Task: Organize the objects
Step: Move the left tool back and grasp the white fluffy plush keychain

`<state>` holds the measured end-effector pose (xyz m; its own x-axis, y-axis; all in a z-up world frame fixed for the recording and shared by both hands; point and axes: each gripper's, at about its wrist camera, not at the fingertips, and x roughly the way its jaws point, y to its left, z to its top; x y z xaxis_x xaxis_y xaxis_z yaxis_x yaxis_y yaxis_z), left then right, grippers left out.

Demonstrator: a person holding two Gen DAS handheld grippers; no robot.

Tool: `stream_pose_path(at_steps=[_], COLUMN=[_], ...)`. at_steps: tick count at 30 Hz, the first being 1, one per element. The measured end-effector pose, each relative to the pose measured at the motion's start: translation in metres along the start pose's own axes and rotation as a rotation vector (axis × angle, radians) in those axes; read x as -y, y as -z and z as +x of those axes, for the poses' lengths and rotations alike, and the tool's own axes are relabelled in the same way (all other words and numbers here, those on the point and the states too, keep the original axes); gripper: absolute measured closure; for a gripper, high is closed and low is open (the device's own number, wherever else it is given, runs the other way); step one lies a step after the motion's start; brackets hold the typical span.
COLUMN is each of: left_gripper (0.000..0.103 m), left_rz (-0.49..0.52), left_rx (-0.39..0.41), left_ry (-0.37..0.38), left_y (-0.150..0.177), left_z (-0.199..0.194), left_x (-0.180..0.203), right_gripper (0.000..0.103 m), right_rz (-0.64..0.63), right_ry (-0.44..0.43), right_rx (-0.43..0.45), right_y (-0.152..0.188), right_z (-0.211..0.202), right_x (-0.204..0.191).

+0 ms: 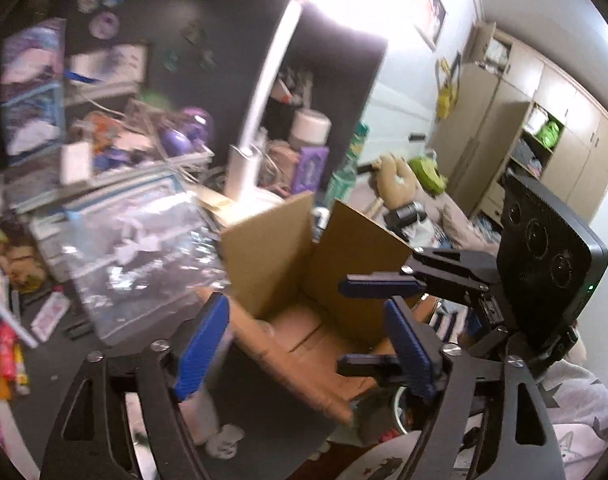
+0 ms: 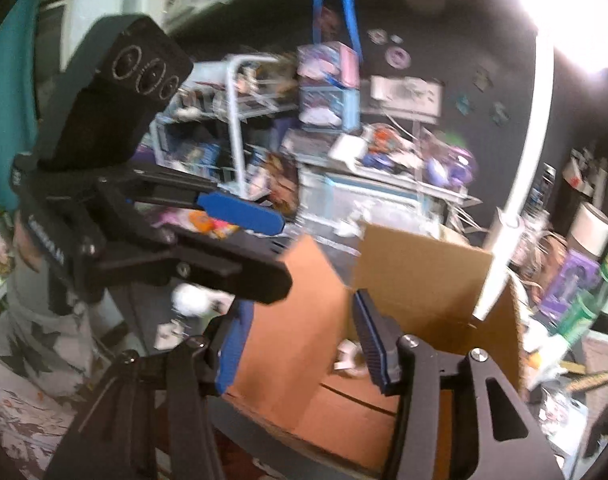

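One open brown cardboard box sits at the edge of the dark desk, directly ahead of both your grippers; its flaps stand upright and its floor is mostly bare. In the right wrist view a single small white object lies on that floor — too blurred to identify.

Behind the box, one white lamp arm rises from the desk, with glare washing out its head. Left of it you have one heap of clear plastic packaging and stacked boxed goods, too smeared to count. One white-lidded jar and one purple carton stand beyond the lamp. One beige wardrobe run lines the far wall.

Two grippers, each with blue-padded fingers. Your left gripper is level with the box's near rim, its fingers spread wide to either side of the opening, with nothing between them. Your right gripper points into the box from the other side, fingers likewise held well apart and holding nothing. Each appears in the other's camera, raised beside the box. One small white item shows beneath the left gripper in the right view — contact cannot be determined.
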<state>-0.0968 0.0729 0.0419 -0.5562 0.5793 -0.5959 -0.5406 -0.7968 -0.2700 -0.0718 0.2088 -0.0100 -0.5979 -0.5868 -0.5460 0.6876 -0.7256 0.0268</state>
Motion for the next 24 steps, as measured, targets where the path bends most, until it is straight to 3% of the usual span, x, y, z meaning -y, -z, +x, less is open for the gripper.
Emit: stream_pose_path(at_steps=[5, 10, 18, 24], left_gripper=[0.016, 0.013, 0.012, 0.012], left_rz=[-0.03, -0.077, -0.175, -0.244], left_rx=[0.086, 0.149, 0.164, 0.129], left_ry=[-0.114, -0.211, -0.279, -0.283], left_y=[0.024, 0.059, 0.114, 0.145], left_z=[-0.047, -0.085, -0.105, -0.094], left_x=[-0.026, -0.056, -0.104, -0.136], right_gripper=[0.055, 0.052, 0.048, 0.038], right_rz=[-0.064, -0.126, -0.141, -0.095], right_ry=[-0.087, -0.18, -0.299, -0.258], right_rx=[0.037, 0.018, -0.138, -0.268], right_y=[-0.012, -0.018, -0.007, 0.017], right_z=[0.008, 0.032, 0.116, 0.187], right_x=[-0.042, -0.088, -0.139, -0.143])
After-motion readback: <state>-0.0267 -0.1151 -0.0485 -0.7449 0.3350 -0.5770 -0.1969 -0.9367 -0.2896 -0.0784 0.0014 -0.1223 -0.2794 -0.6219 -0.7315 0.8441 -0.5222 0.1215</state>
